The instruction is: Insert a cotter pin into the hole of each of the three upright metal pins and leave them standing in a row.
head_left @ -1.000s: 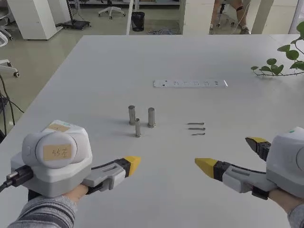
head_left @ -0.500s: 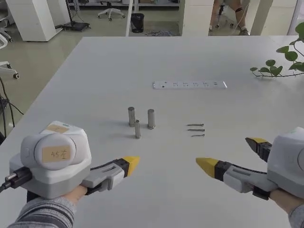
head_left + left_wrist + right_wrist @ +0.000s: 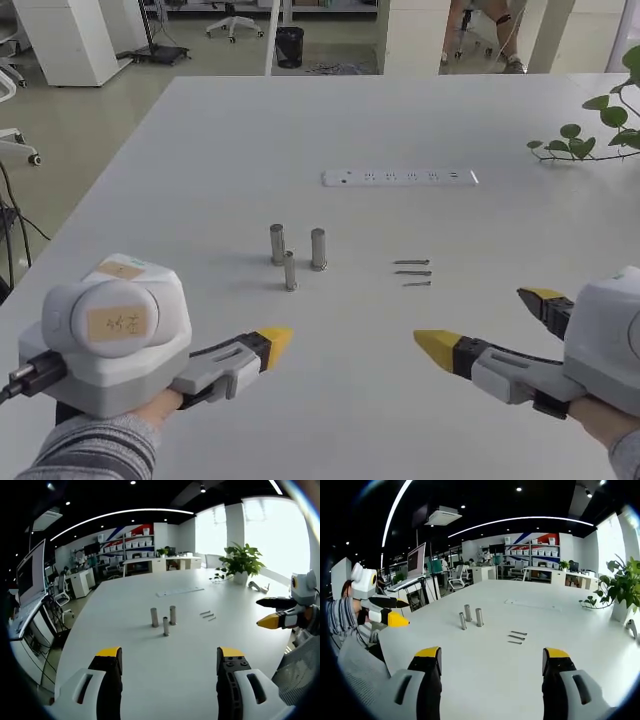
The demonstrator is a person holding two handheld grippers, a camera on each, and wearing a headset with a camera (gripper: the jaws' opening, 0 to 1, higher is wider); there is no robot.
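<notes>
Both pairs of tongs hover low over the near edge of the white counter [image 3: 200, 150], each held in a hand with a grey striped sleeve [image 3: 90, 450]. The left tongs [image 3: 169, 655] are spread wide with nothing between the yellow tips, and the right tongs [image 3: 491, 653] are spread just as wide and also carry nothing. In the head view the two point inward toward each other, well apart, with bare counter between them. The three metal pins [image 3: 318, 248] stand upright near the middle of the counter, beyond the left tongs, in a tight cluster and not in a row: two side by side at the back and a shorter-looking one just in front, between them. None of the three touches another. The three cotter pins [image 3: 413, 272] lie flat to the right of that cluster, beyond the right tongs, stacked one behind the other in parallel and near each other, apart from the metal pins. Farther back a white power strip [image 3: 400, 177] lies across the counter. A leafy green plant [image 3: 600, 120] reaches in over the far right edge. Beyond the counter a black bin [image 3: 290, 45] stands on the floor.
</notes>
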